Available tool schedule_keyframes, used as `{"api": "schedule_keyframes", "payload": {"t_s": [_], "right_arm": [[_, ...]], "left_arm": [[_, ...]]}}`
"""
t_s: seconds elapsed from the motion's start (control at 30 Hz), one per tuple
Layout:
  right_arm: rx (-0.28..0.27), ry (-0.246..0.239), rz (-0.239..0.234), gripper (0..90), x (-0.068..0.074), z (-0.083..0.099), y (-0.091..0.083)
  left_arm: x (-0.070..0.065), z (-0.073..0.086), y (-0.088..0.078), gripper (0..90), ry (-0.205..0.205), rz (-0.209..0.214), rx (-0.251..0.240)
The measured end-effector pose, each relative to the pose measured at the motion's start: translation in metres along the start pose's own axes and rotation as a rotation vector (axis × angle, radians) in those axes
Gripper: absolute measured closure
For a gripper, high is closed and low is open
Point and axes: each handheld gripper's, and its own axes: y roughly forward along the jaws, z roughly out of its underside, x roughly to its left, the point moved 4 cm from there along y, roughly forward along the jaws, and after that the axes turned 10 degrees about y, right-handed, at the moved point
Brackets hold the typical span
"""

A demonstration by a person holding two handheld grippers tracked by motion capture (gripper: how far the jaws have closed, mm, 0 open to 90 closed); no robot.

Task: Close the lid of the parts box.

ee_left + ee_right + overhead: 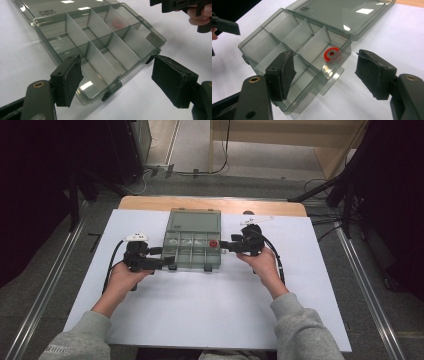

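High view, open compartment box (192,251), red ring (213,243) inside, hand-held grippers flanking

Smoky clear compartment box (192,251) lies open on table, lid flat behind.

In the left gripper view the box (100,47) has its lid cut off by the top edge. Behind a box wall, the ring (117,23) is a pink blur.
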Motion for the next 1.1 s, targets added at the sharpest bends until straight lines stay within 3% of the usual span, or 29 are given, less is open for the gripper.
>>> {"api": "schedule_keyframes", "payload": {"t_s": [0.27,0.33,0.57,0.9,1.0,1.1], "right_arm": [[0.013,-0.006,0.017,32.3,0.0,-0.01,0.005],[0.008,-0.005,0.02,32.7,0.0,-0.011,0.005],[0.02,0.008,0.028,32.6,-0.002,-0.018,0.012],[0.018,0.029,0.033,32.7,-0.002,-0.027,0.019],[0.02,0.04,0.041,32.8,-0.004,-0.03,0.023],[0.016,0.052,0.038,33.0,-0.005,-0.033,0.027]], "left_arm": [[0.014,-0.011,0.007,23.8,-0.01,-0.011,0.003],[0.015,-0.015,0.008,23.8,-0.019,0.006,-0.001],[0.028,-0.027,0.012,23.8,-0.023,-0.034,0.002],[0.04,-0.034,0.019,23.9,-0.031,-0.051,0.012],[0.041,-0.037,0.021,26.0,0.012,-0.066,-0.012],[0.044,-0.04,0.025,27.4,0.001,-0.061,-0.003]]}}
